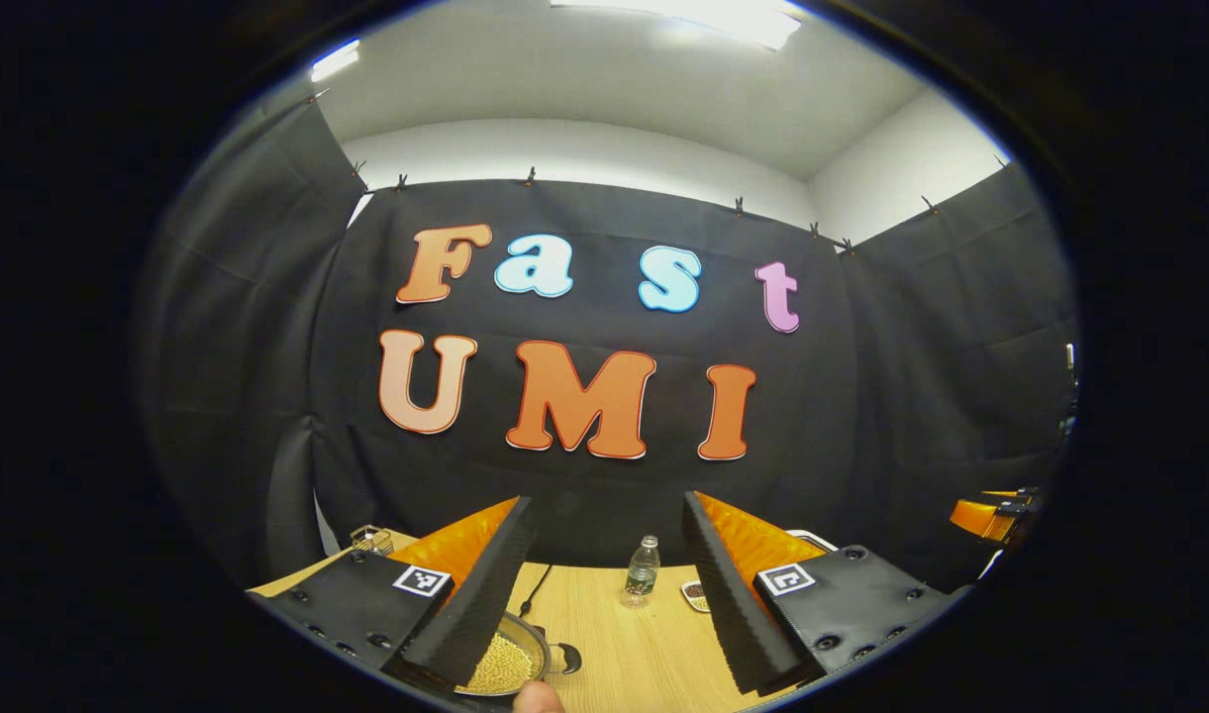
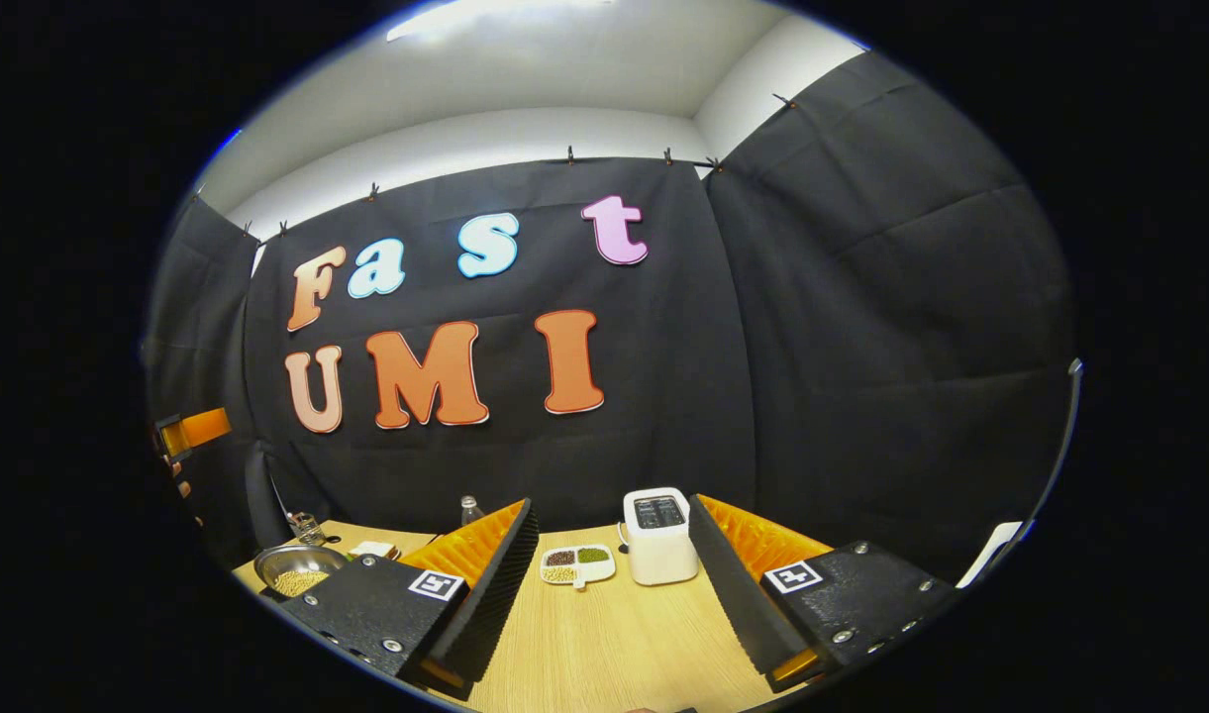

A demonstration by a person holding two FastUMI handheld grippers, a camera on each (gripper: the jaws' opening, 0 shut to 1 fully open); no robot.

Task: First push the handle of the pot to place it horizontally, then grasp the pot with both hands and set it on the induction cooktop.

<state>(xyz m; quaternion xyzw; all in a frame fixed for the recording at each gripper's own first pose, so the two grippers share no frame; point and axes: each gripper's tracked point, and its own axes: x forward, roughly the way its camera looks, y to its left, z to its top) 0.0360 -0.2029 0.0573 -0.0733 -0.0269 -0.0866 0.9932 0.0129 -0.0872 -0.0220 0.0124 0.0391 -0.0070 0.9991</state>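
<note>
Wood table (image 1: 654,644), pot (image 1: 510,659) of beans at near edge. L gripper (image 1: 604,584) + R gripper (image 2: 609,584) level above table, jaws spread, holding nothing.

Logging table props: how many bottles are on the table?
1: a clear plastic bottle stands at the wooden table's far edge; its cap peeks behind an orange finger. Others may be hidden.

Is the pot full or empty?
Not empty: the pot holds pale yellow beans across its bottom, seen in both gripper views; depth cannot be told.
</note>
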